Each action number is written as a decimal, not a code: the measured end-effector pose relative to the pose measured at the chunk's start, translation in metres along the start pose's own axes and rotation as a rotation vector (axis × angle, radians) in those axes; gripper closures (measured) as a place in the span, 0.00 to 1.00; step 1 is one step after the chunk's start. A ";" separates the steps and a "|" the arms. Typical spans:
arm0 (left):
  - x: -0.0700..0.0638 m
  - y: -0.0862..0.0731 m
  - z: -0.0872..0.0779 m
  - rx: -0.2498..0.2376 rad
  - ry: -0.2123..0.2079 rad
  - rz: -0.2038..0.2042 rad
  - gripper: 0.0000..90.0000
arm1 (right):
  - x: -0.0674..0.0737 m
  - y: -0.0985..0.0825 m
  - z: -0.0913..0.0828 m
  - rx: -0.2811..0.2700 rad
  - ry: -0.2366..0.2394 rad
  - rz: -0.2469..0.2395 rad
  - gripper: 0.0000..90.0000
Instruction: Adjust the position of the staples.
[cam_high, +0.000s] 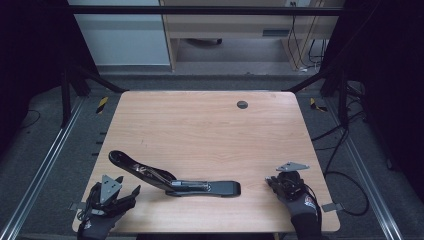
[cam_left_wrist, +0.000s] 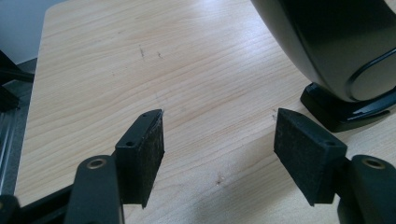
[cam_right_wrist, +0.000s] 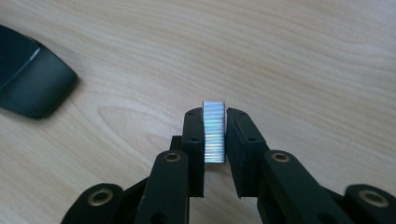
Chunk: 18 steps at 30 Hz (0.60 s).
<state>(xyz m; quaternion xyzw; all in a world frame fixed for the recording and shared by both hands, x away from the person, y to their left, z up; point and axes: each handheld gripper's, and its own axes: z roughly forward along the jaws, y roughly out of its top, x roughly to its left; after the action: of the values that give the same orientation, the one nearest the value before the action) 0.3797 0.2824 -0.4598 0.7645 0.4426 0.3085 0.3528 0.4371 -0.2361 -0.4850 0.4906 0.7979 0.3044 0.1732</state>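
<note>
left hand-held gripper (cam_high: 127, 192): jaws wide, nothing between them, parked at the near-left tabletop (cam_high: 210, 125) edge. Looks like standby, close enough to steady the stapler if needed.
pads (cam_left_wrist: 148, 149): bare wood between them in the left gripper view; stapler lid looms just ahead on the right.
stapler (cam_high: 170, 179): near-centre of the tabletop, between the two hands, swung open — lid tilted up toward the left, base flat toward the right. Judging by that, the staple channel is exposed for loading.
staple strip (cam_right_wrist: 214, 132): pinched upright between the right jaws, clear of the stapler, base end visible off to the left in the right gripper view.
right hand-held gripper (cam_high: 270, 183): narrow, clamped on the staple strip's flat sides; near-right of tabletop, jaws pointing at the stapler. Side grip probably keeps the strip's legs free to drop into the channel.
</note>
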 end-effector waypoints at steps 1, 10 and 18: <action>0.000 0.000 0.000 -0.001 0.000 -0.001 0.36 | 0.000 -0.001 -0.001 0.007 0.008 0.007 0.87; 0.000 0.000 0.000 0.004 -0.002 0.003 0.36 | -0.002 -0.004 -0.001 0.019 0.004 0.003 0.84; 0.000 0.000 0.001 0.011 -0.006 0.008 0.36 | -0.002 0.005 -0.007 0.008 -0.014 0.026 0.79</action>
<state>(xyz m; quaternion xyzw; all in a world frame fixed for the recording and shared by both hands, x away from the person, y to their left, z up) 0.3805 0.2823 -0.4601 0.7692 0.4400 0.3053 0.3484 0.4372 -0.2386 -0.4763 0.5037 0.7914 0.2999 0.1731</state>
